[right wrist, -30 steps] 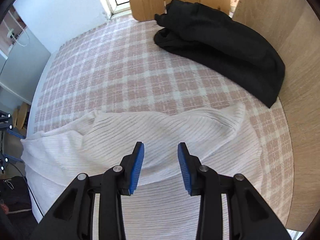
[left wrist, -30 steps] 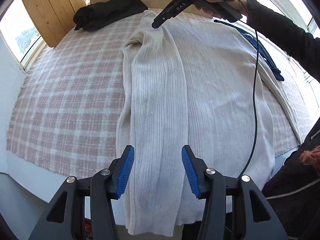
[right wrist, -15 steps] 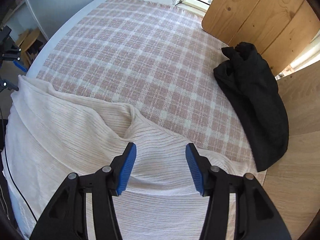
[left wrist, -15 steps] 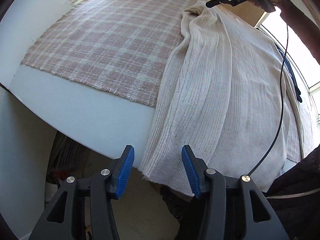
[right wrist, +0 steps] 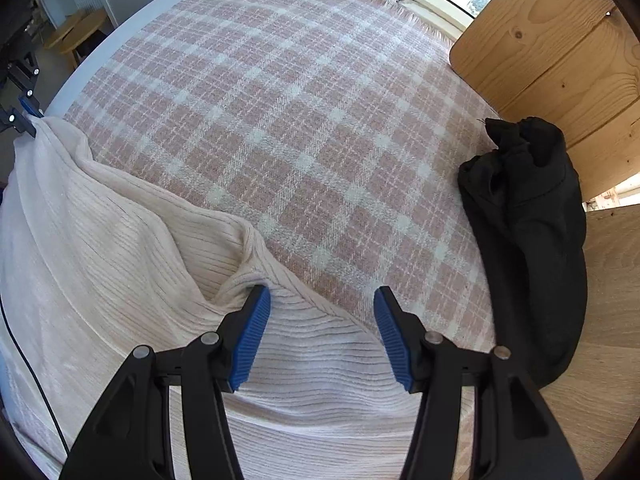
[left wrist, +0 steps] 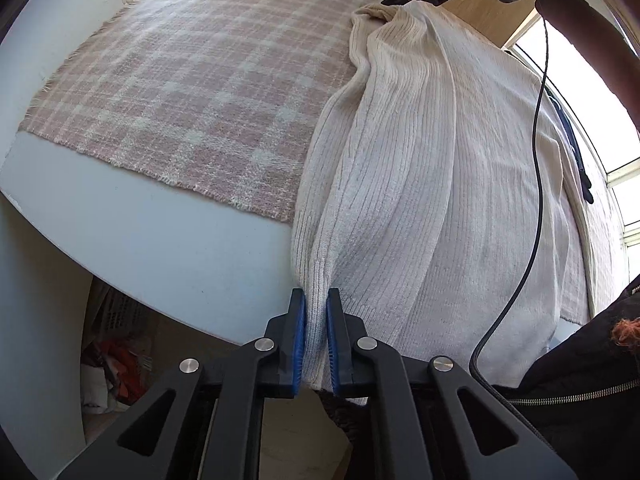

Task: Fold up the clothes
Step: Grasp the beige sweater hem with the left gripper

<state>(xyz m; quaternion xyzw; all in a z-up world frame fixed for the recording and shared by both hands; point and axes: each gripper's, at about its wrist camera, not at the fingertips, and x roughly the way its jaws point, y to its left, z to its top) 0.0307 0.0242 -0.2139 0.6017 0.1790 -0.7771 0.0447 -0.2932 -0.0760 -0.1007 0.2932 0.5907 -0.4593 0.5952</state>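
The left gripper [left wrist: 316, 328] is clamped on the sweater [left wrist: 420, 168] hem, which hangs over the worktop [left wrist: 160, 240] edge, probably to lift that side for a fold. The sweater lies lengthwise on the plaid cloth [right wrist: 304, 120]. The right gripper [right wrist: 322, 332] hovers spread apart over the sweater's far end, beside the black garment [right wrist: 528, 232]. No containers are visible.

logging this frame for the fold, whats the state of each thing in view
left gripper: shut on the cream sweater's hem at the table edge
right gripper: open, fingers straddling the sweater's far edge
cream sweater: spread lengthwise, one side folded in, hem hanging off the edge
black garment: bunched beside the wooden board
plaid cloth: flat on the table
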